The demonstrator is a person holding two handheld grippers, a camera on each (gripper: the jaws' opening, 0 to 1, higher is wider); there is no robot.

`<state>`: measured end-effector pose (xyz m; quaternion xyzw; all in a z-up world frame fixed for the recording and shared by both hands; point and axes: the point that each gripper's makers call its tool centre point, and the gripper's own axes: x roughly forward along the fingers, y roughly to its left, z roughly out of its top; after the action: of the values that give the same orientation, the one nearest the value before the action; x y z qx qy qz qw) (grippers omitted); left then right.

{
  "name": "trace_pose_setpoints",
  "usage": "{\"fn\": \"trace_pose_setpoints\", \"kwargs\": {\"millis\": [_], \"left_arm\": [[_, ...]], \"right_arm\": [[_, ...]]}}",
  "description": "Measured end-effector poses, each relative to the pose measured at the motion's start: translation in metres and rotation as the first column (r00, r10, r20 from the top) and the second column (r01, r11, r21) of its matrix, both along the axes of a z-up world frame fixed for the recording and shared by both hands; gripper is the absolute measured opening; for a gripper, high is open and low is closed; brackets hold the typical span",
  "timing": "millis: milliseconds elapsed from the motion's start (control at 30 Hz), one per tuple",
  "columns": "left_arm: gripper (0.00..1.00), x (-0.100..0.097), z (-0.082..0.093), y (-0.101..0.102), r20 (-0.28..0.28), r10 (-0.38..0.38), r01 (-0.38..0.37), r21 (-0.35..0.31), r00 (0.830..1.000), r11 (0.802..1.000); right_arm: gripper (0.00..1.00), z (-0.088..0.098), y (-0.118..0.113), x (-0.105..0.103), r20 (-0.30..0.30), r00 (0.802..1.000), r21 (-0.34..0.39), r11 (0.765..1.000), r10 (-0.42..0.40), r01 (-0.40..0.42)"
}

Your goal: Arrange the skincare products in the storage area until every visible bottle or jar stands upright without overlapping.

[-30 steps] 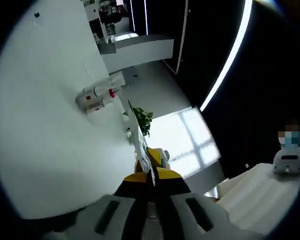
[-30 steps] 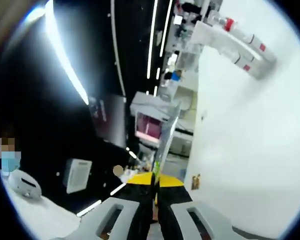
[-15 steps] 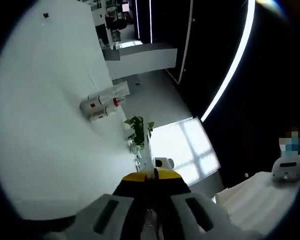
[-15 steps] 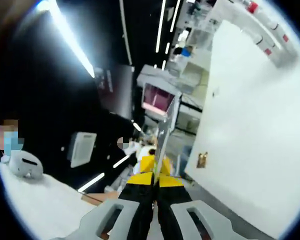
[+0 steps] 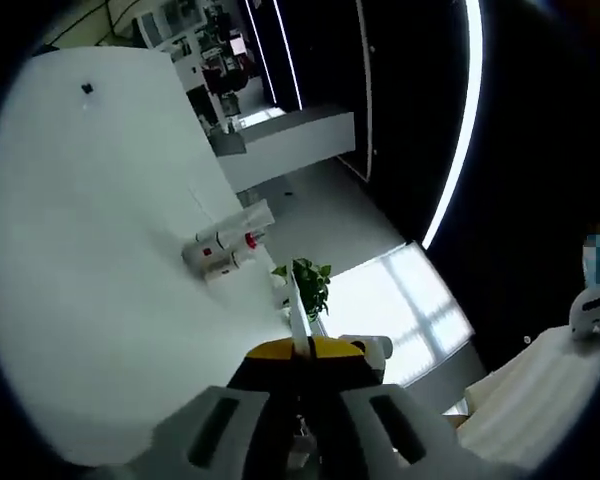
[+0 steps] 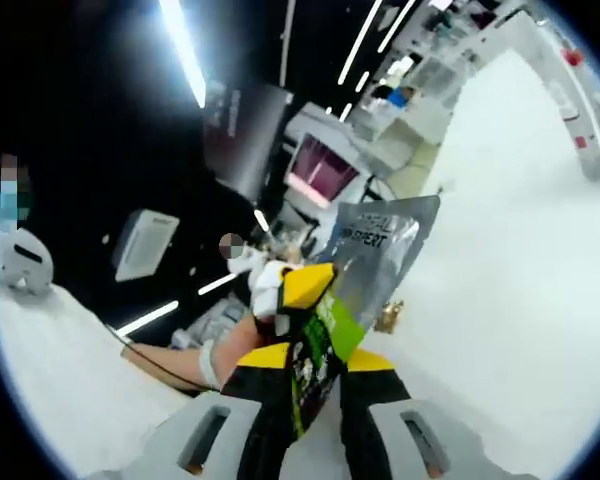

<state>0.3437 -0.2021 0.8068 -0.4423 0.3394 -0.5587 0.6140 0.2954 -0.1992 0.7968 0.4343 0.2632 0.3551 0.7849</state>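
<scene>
Left gripper (image 5: pixel 300 365): jaws closed on thin sheet edge. Bottles (image 5: pixel 223 250) lying on white tabletop (image 5: pixel 90 260), well apart from jaws. Right gripper (image 6: pixel 313 365): jaws clamped on silver pouch (image 6: pixel 380 250). Advice: set pouch upright, clear of bottles.

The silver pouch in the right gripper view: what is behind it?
Behind the silver pouch lie the white table and, further off, shelves and a pink screen. Whatever lies directly behind the pouch is covered. Its lower part sits between the right gripper jaws.
</scene>
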Motion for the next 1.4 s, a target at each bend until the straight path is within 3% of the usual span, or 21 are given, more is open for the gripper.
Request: {"fn": "trace_pose_setpoints", "kwargs": {"millis": [33,100,200,367,500,633,867,933,967,1033,1100,1167,1200,1233,1300,1400], "left_arm": [[0.00,-0.001,0.002,-0.001,0.008,0.002,-0.002,-0.004,1.000,1.000],[0.00,-0.003,0.006,-0.002,0.017,-0.009,0.010,-0.020,1.000,1.000],[0.00,-0.006,0.008,-0.004,0.040,-0.021,0.022,-0.021,0.999,1.000],[0.00,-0.011,0.004,-0.007,0.035,-0.050,0.051,-0.010,0.998,0.999],[0.00,-0.013,0.000,-0.008,-0.083,-0.076,0.073,-0.035,0.994,0.997],[0.00,-0.019,-0.001,-0.013,-0.024,-0.091,0.091,0.000,0.996,0.996],[0.00,-0.023,-0.001,-0.012,-0.027,-0.123,0.123,0.005,0.992,0.992],[0.00,-0.021,0.003,-0.009,0.018,-0.103,0.103,0.006,0.995,0.995],[0.00,-0.018,0.004,-0.007,0.004,-0.095,0.095,-0.011,0.996,0.995],[0.00,-0.013,0.009,-0.005,-0.028,-0.068,0.067,-0.042,0.997,0.997],[0.00,-0.006,0.010,-0.001,-0.044,-0.033,0.031,-0.061,0.998,0.998],[0.00,0.000,0.012,0.002,-0.070,-0.004,-0.002,-0.076,0.998,0.997],[0.00,0.002,0.008,0.004,-0.067,0.003,-0.007,-0.062,0.998,0.998],[0.00,0.003,0.007,0.003,-0.065,0.005,-0.009,-0.059,0.998,0.998],[0.00,0.003,0.007,0.002,-0.063,0.013,-0.016,-0.057,0.998,0.998],[0.00,0.002,0.009,0.001,-0.072,0.006,-0.011,-0.071,0.997,0.997]], "right_arm": [[0.02,0.003,-0.004,0.002,-0.047,0.998,0.065,0.997,-0.031,0.034],[0.00,0.016,-0.014,0.008,-0.072,0.993,0.208,0.972,-0.096,0.109],[0.00,0.016,-0.023,0.013,0.012,0.990,0.141,0.981,-0.139,0.136],[0.00,0.019,-0.031,0.018,-0.004,0.983,0.161,0.970,-0.185,0.183],[0.00,0.013,-0.031,0.017,-0.017,0.982,0.160,0.969,-0.190,0.190],[0.00,0.008,-0.033,0.015,-0.049,0.979,0.174,0.963,-0.199,0.205],[0.00,0.009,-0.021,0.013,-0.044,0.984,0.155,0.972,-0.172,0.176],[0.00,0.014,-0.019,0.015,-0.014,0.984,0.151,0.973,-0.175,0.175],[0.00,0.018,-0.018,0.018,0.044,0.983,0.131,0.977,-0.176,0.168],[0.04,0.016,-0.012,0.015,0.039,0.990,0.117,0.984,-0.138,0.132],[0.15,0.009,0.000,0.008,0.010,0.998,0.087,0.994,-0.060,0.059],[0.20,-0.003,0.002,0.008,0.031,0.998,-0.019,0.998,-0.055,0.056],[0.17,-0.001,0.002,0.009,0.062,0.996,-0.034,0.997,-0.063,0.065],[0.10,0.003,0.004,0.007,0.053,0.997,-0.003,0.998,-0.064,0.064],[0.02,0.015,0.003,0.008,0.013,0.996,0.129,0.988,-0.087,0.085],[0.00,0.008,0.000,0.009,0.033,0.995,0.076,0.993,-0.091,0.088]]}}
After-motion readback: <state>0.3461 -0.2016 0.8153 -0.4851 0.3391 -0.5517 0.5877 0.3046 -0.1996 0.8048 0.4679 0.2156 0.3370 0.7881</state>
